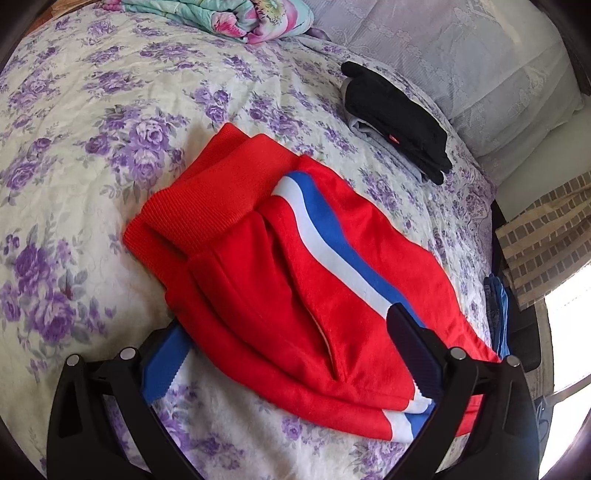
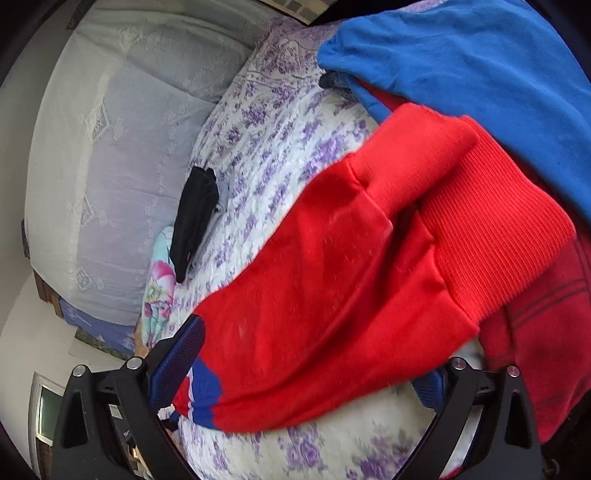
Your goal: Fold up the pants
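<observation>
Red pants striped in left view; blue garment right-only.

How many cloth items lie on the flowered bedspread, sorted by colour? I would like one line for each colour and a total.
Red: 2, the red pants with white and blue stripe and a darker red garment.
Blue: 1, a blue garment.
Black: 1, a folded black garment.
Multicoloured: 1, a folded pastel floral blanket.
Total: 5, all on the purple-flowered bedspread.
</observation>
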